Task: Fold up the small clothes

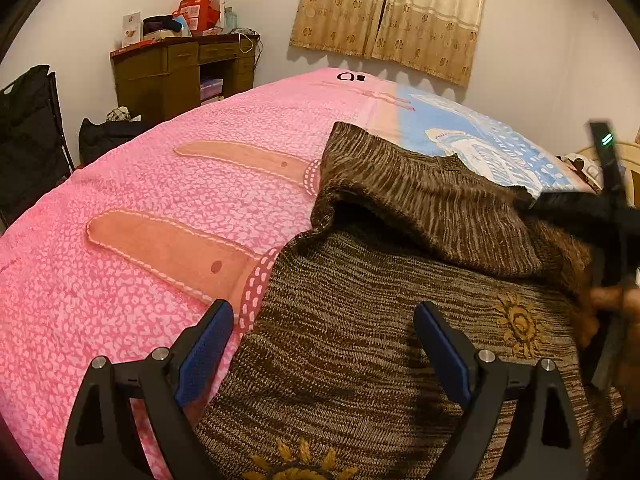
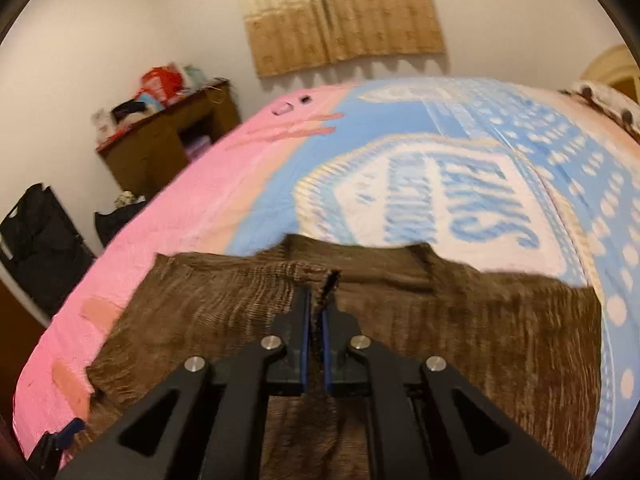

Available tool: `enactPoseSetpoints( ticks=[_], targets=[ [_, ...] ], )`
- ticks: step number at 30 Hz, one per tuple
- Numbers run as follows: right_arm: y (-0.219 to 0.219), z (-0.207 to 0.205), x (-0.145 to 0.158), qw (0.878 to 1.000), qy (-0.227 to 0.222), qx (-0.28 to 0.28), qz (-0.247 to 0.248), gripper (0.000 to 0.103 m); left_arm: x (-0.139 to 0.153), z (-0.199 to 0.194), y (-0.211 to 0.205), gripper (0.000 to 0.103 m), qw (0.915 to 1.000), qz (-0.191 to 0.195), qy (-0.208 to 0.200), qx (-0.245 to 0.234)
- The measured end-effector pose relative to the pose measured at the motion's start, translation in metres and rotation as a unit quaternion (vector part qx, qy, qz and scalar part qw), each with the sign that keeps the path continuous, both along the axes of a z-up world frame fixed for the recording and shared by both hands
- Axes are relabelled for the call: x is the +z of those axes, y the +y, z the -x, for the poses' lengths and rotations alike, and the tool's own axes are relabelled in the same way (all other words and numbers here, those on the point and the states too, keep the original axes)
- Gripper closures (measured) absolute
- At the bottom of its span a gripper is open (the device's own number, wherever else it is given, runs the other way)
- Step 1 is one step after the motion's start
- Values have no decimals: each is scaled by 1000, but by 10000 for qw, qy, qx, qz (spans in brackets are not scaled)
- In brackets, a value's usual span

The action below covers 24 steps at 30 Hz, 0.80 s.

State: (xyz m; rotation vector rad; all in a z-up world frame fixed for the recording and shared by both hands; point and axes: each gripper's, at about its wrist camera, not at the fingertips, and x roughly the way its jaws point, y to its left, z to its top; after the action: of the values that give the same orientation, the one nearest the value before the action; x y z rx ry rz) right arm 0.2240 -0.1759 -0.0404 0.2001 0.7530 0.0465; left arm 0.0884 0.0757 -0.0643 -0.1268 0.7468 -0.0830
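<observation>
— Pink and blue bedspread [image 1: 132, 184] filled both views, with the brown knit sweater [image 1: 360, 360] spread over the lower right of the left wrist frame.

— Which step?

— Mid-fold, I'd judge: the right gripper [image 2: 316, 320] was clenched on a lifted sweater edge; the left gripper [image 1: 320, 344] hovered spread wide, holding nothing. Next, that edge wanted laying flat across the body.

— Anything unclear?

— Motion blur smeared the right view; the sweater's lower hem was cut off.

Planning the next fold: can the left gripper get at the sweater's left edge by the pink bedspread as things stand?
Probably yes. The left gripper is open right above the brown sweater, nothing between its fingers and that edge; the right gripper grips elsewhere.
</observation>
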Motion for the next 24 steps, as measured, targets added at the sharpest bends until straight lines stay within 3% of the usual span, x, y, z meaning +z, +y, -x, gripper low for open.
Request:
enactPoseSetpoints(
  ticks=[2, 4, 6, 8, 10, 15, 16, 17, 20, 22, 24],
  targets=[
    [-5, -12, -22, 9987, 501, 44, -109, 87, 0, 0, -1, 11, 10000, -28, 8, 0],
    [-15, -10, -15, 9987, 404, -136, -278, 78, 1, -1, -3, 11, 10000, -27, 14, 0],
    [-22, 5, 2, 9978, 69, -657, -46, 59, 0, -2, -2, 11, 10000, -27, 18, -2],
    [-19, 27, 18, 9971, -332, -685, 23, 59, 1, -2, -4, 11, 10000, -56, 25, 1],
    [-4, 43, 23, 9991, -365, -212, 46, 59, 0, -3, -6, 11, 9999, -146, 54, 6],
    [27, 48, -15, 9975, 392, 539, 222, 61, 0, -9, -13, 10, 9978, -520, 336, -223],
    [25, 44, -22, 9968, 549, 547, 216, 61, 1, -7, -10, 10, 9969, -625, 370, -314],
    [20, 48, -20, 9977, 434, 506, 86, 60, 3, -3, -3, 10, 9960, -773, 377, -235],
    [4, 65, -14, 9972, 700, 280, -20, 60, 7, 11, 30, 10, 9942, -947, 449, 226],
    [-10, 93, -7, 9970, 755, 86, 162, 58, 11, 27, 59, 10, 9925, -1032, 441, 482],
    [-23, 128, 3, 9983, 553, 43, 204, 56, 12, 42, 79, 10, 9874, -1359, 382, 720]
  ],
)
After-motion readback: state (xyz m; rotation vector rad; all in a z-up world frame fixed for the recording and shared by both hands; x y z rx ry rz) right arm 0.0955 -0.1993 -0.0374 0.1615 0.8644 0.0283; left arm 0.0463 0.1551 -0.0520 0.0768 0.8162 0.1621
